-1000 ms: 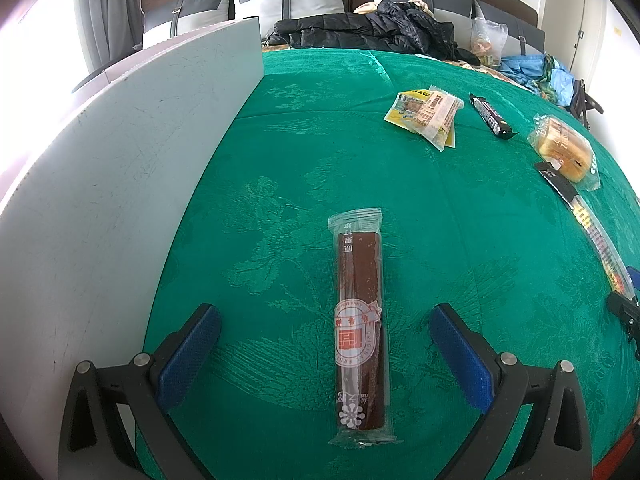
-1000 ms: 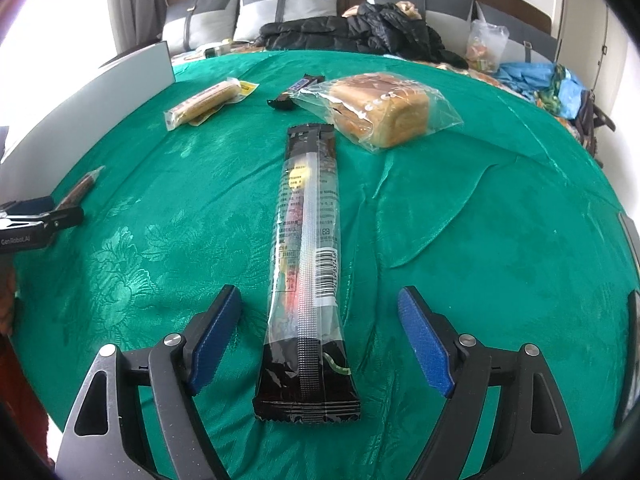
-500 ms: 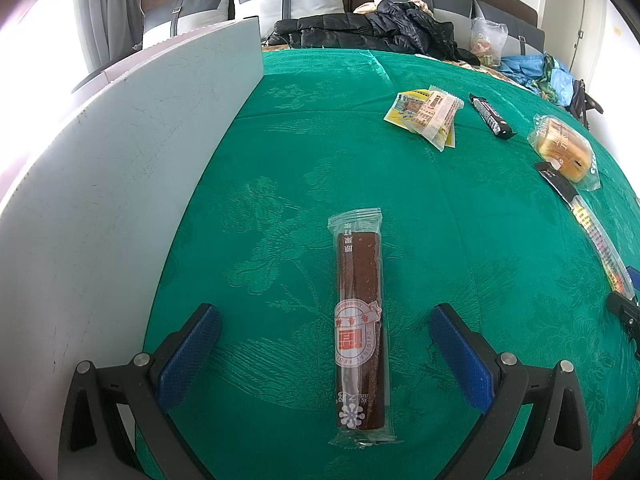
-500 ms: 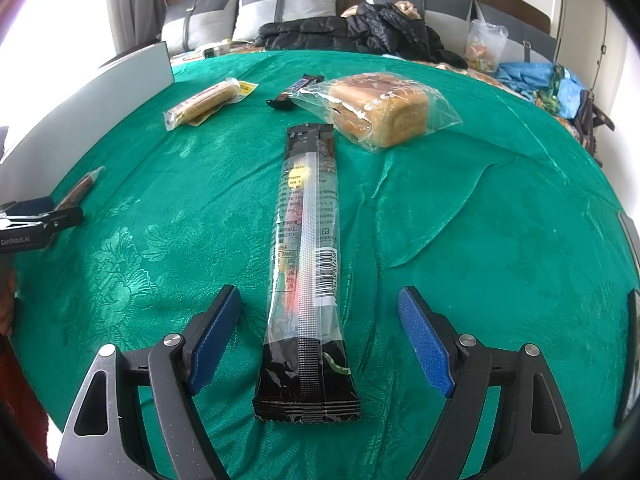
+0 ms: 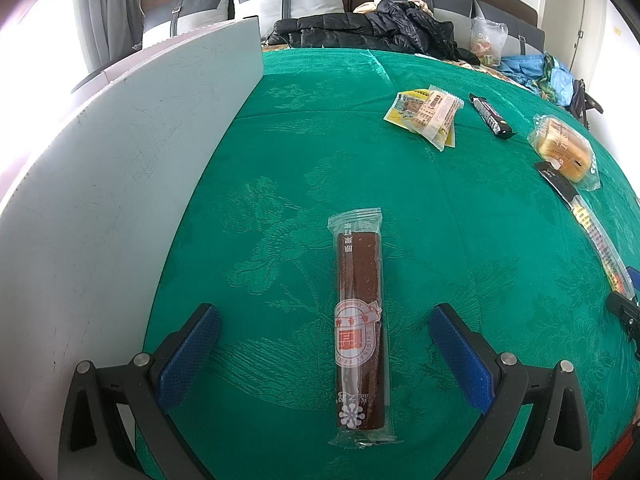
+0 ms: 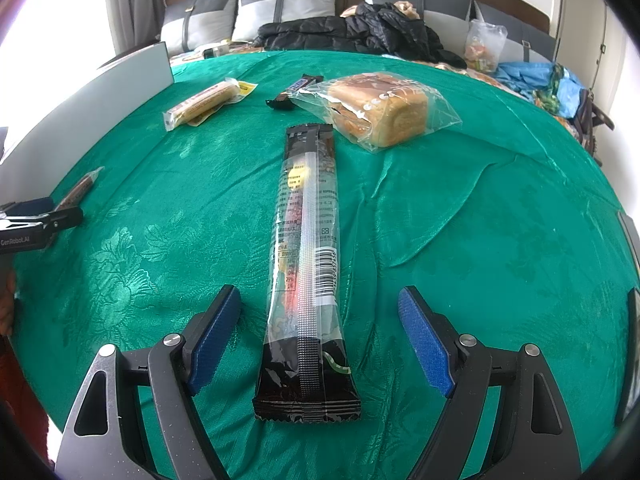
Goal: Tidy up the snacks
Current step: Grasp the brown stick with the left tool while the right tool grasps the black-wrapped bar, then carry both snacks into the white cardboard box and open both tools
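In the left wrist view my left gripper (image 5: 324, 328) is open, its jaws either side of a dark red-brown snack bar in clear wrap (image 5: 360, 320) lying on the green cloth. In the right wrist view my right gripper (image 6: 320, 316) is open, its jaws either side of a long black-and-clear snack packet (image 6: 308, 264). A bagged bread loaf (image 6: 380, 108), a small black bar (image 6: 298, 90) and a yellow-wrapped snack (image 6: 206, 100) lie beyond. The left gripper (image 6: 32, 224) shows at the left edge of that view.
A grey-white board (image 5: 100, 200) stands upright along the left side of the green-covered table (image 5: 320, 160). The yellow snack (image 5: 428, 114), black bar (image 5: 490, 114) and bread loaf (image 5: 564, 152) lie at the far right. A bed with a black jacket (image 6: 352, 32) is behind.
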Available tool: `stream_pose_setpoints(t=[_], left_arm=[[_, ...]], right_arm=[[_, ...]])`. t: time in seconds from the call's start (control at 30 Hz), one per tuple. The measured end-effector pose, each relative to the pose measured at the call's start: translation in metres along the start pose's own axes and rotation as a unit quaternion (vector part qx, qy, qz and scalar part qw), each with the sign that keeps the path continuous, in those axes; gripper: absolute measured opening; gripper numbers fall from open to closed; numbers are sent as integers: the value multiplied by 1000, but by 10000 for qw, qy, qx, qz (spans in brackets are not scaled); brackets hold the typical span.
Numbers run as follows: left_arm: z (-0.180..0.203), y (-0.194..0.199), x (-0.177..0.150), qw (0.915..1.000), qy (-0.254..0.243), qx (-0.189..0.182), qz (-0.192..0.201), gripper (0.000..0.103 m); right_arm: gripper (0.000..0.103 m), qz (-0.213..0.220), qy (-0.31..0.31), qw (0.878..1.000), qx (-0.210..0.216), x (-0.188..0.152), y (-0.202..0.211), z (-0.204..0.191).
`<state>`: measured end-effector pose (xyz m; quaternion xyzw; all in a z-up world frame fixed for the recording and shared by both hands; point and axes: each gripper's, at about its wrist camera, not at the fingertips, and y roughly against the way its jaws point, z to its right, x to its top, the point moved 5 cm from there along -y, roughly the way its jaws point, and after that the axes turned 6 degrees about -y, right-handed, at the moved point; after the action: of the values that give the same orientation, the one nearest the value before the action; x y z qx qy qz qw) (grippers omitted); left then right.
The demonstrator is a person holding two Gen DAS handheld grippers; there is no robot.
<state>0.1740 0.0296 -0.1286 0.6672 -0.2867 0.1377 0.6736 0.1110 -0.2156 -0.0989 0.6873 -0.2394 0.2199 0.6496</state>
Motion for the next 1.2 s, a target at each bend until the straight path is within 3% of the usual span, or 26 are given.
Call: stream_pose_setpoints(t=[0.1,0.17,0.27,0.37,0.4,0.43,0.47,0.5,0.57,0.73,0.9,1.03,1.17,1.2], left_arm=[[0,-4,5,9988,-141,-166,-431,102],[2,-4,9,9969,-236,-355,-661,100],[8,0,12,9963,-338,-389,-684,84],[17,4,12,9960,-523,-389,-618,54],[18,7,13,9961,-544,-409,-561,27],[18,8,13,9962,-520,-410,-574,19],[17,9,12,9960,-446,-478,-608,19],[15,12,10,9959,-293,-600,-607,18],[13,22,5,9958,-110,-763,-503,18],[16,55,-4,9883,568,-1413,-125,18],[-5,111,31,9797,880,-1716,552,18],[-74,157,58,9786,1175,-1336,1034,18],[-163,170,58,9870,1283,-210,946,19],[-185,169,55,9872,1350,74,841,28]], right_arm=[[85,-56,-20,10000,-2,0,0,0],[84,-486,89,9988,28,7,-3,0],[81,-1038,49,9945,97,26,-13,0],[80,-1106,49,9938,91,47,-23,-5],[78,-1132,109,9935,85,50,-27,-8],[63,-1205,208,9925,64,52,-33,-12],[38,-1173,279,9927,-23,53,-36,-13],[24,-1096,289,9935,-86,56,-34,-13],[15,-1198,54,9928,-33,57,-30,-11],[14,-1102,-525,9898,728,53,4,-17],[14,-747,-941,9801,1577,88,45,-60],[14,-261,-586,9676,2441,154,87,-149],[15,-184,-164,9475,3188,203,109,-262],[17,-178,-106,9446,3276,209,110,-281]])
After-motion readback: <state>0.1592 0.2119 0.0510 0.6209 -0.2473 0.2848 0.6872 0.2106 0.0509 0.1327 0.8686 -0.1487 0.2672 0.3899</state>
